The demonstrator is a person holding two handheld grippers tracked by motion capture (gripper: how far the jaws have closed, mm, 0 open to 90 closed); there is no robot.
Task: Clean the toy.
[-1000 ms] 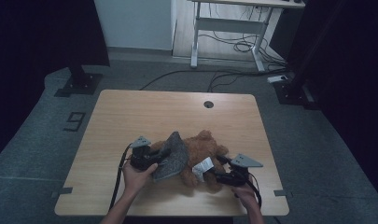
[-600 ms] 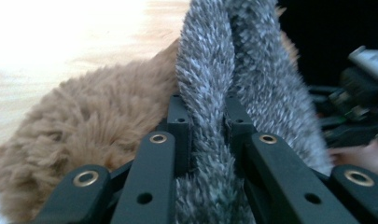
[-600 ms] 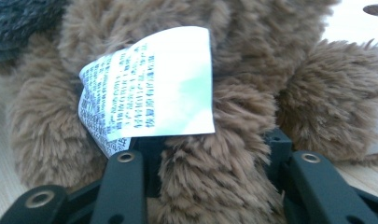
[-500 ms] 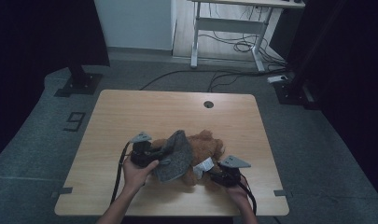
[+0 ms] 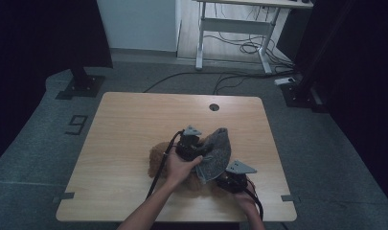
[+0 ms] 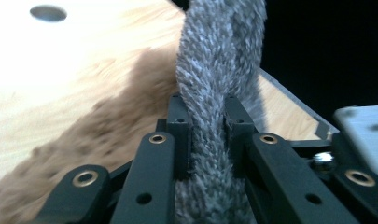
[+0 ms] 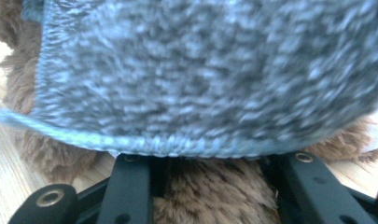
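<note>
My left gripper [image 5: 194, 146] has its jaws clamped on a fold of the grey cloth [image 5: 215, 153], holding it up over the brown plush toy [image 5: 158, 155] lying on the desk [image 5: 134, 115]. My right gripper [image 5: 232, 179] sits just beside the toy under the cloth's lower edge; I cannot tell how its jaws stand.

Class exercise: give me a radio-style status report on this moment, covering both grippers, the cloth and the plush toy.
Left gripper shut on grey cloth. Right gripper low at brown plush toy, jaws hidden under cloth. Cloth raised, draping over toy on table.
</note>
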